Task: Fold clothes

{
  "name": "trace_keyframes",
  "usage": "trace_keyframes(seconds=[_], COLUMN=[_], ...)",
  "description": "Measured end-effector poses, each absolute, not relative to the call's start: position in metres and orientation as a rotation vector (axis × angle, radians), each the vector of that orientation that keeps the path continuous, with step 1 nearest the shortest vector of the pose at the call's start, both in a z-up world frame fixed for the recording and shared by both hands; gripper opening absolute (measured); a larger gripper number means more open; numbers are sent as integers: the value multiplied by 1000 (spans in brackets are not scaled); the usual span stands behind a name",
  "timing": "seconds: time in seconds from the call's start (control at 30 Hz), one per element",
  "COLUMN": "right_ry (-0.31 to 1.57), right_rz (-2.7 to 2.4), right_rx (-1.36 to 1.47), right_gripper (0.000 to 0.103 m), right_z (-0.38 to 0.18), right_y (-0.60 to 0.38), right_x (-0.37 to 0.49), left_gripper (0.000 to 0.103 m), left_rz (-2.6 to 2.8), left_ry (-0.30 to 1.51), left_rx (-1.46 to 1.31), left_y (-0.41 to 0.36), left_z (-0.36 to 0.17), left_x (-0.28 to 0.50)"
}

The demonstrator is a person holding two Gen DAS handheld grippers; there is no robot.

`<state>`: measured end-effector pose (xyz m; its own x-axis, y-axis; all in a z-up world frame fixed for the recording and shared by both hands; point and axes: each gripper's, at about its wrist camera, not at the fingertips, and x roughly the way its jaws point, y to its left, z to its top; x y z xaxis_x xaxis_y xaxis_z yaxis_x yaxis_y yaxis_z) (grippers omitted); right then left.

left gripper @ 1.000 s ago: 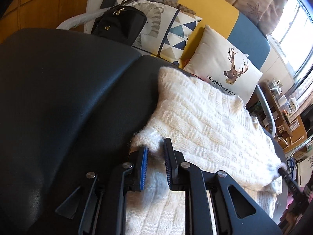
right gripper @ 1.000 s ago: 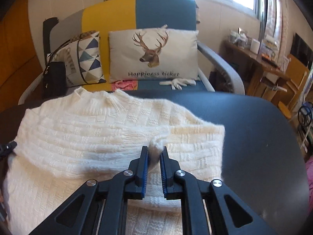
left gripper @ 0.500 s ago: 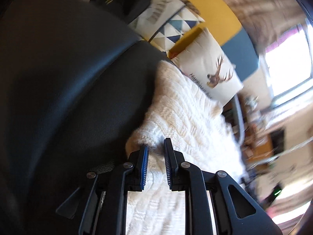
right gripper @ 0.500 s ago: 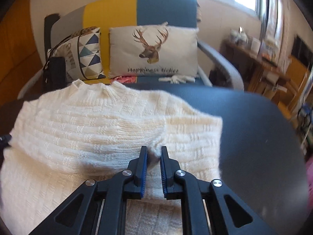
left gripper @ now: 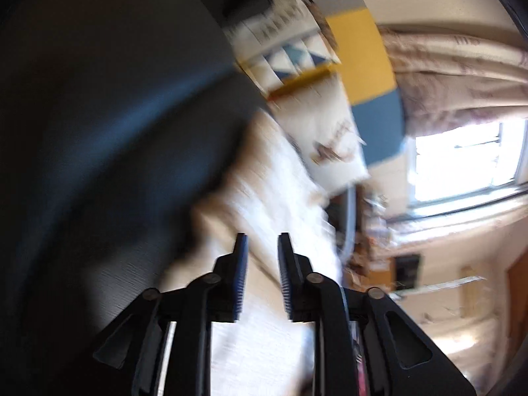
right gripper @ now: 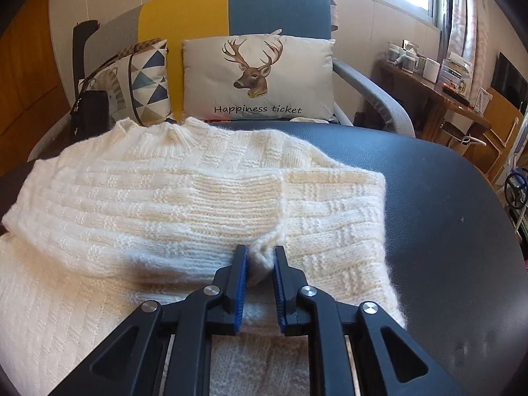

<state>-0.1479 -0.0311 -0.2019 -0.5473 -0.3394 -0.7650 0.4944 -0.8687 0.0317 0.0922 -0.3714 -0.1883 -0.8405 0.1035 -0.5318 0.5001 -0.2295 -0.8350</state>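
From my right wrist view, the sweater (right gripper: pixel 171 204) lies spread on the table (right gripper: pixel 445 198), filling the left and centre of the frame, with bare tabletop to its right. My right gripper (right gripper: pixel 259 257) sits at the lower centre, on the sweater's folded-over sleeve. Behind the table stands the armchair (right gripper: pixel 277 6); on its seat the deer cushion (right gripper: pixel 260 76) is centre, the triangle cushion (right gripper: pixel 145 79) left of it, the handbag (right gripper: pixel 89 112) further left. A cluttered desk (right gripper: pixel 439 89) occupies the upper right.
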Motion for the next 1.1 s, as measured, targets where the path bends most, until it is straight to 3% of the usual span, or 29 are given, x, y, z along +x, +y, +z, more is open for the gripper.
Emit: trace_keyframes(seconds=[0.2, 0.43, 0.5, 0.6, 0.77, 0.9, 0.93, 1.1], right_ry=[153, 140, 139, 101, -49, -143, -145, -133], right_rz=[-2365, -2353, -2351, -2338, -2270, -2231, -2228, -2207], right_rx=[1137, 1132, 1130, 1134, 1150, 1175, 1175, 1214], right_gripper=[16, 19, 19, 20, 25, 27, 28, 28], right_z=[-205, -206, -207, -207, -209, -210, -210, -208], right_y=[-22, -22, -21, -17, -3, 3, 3, 1], right_x=[-153, -152, -153, -156, -163, -167, -166, -168], left_gripper=[24, 23, 15, 15, 15, 40, 42, 42], left_rz=[-2107, -2123, -2123, -2140, -2170, -2111, -2078, -2022], left_ry=[1637, 1420, 1412, 1344, 1467, 1627, 1669, 1723], left_rx=[824, 737, 760, 797, 767, 788, 801, 774], left_y=[-355, -358, -359, -354, -361, -370, -372, -376], left_z=[-210, -208, -214, -206, -195, -202, -207, -214], left_x=[69, 87, 86, 91, 83, 68, 64, 58])
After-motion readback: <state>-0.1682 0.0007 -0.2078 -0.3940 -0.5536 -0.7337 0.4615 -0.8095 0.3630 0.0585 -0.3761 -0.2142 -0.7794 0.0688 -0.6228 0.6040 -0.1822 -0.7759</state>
